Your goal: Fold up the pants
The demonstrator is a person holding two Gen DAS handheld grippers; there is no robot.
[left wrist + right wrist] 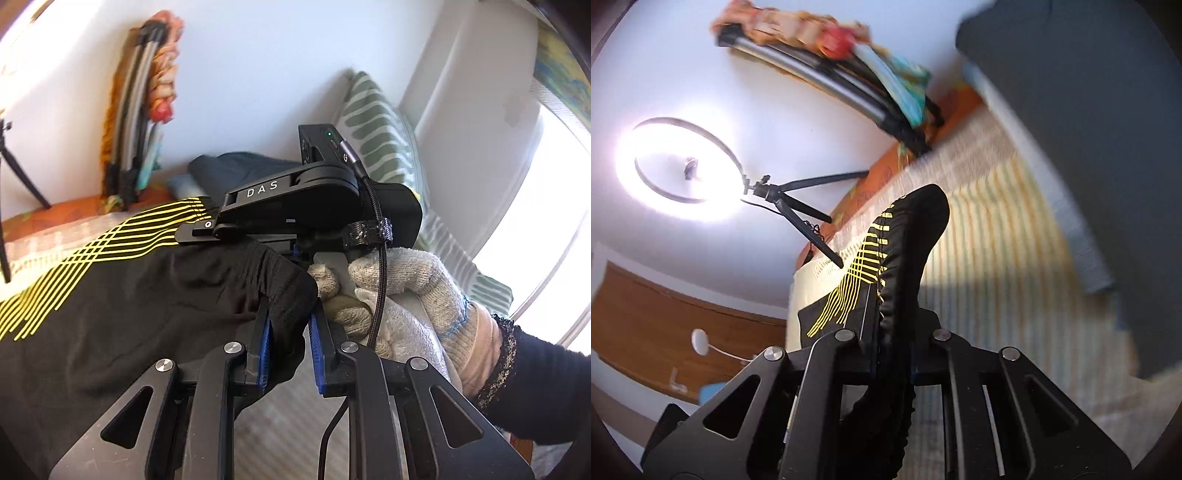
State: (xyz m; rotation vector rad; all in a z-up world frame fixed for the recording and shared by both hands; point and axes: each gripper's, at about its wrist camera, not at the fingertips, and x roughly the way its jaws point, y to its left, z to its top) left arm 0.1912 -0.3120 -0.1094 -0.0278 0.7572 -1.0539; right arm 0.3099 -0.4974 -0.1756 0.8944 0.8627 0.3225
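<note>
1. Pants (110,295): black with yellow line pattern, lifted partly off the bed (990,229), bunched rather than flat.
2. Left wrist view: fabric spreads from the lower left toward the centre, yellow lines fanning up and right; a gathered, ribbed edge ends between the blue pads.
3. Right wrist view: a narrow fold of the pants runs lengthwise straight away from the camera, its rounded tip pointing toward the far end of the bed; yellow lines on its left face.
4. Left gripper (290,332): jaws clenched on the gathered edge of the pants, fabric packed between the pads.
5. Right gripper (892,350): jaws clenched on the fold of the pants; pads mostly hidden by fabric.
6. Right gripper seen in the left wrist view just beyond the left one, black body marked DAS, held by a hand in a white knit glove (406,295), dark sleeve behind.
7. Bed cover striped pale and yellow.
8. Ring light on a tripod (679,166) lit, at the bed's left edge by the white wall.
9. Striped green cushion (376,129) against the wall, beyond the grippers.
</note>
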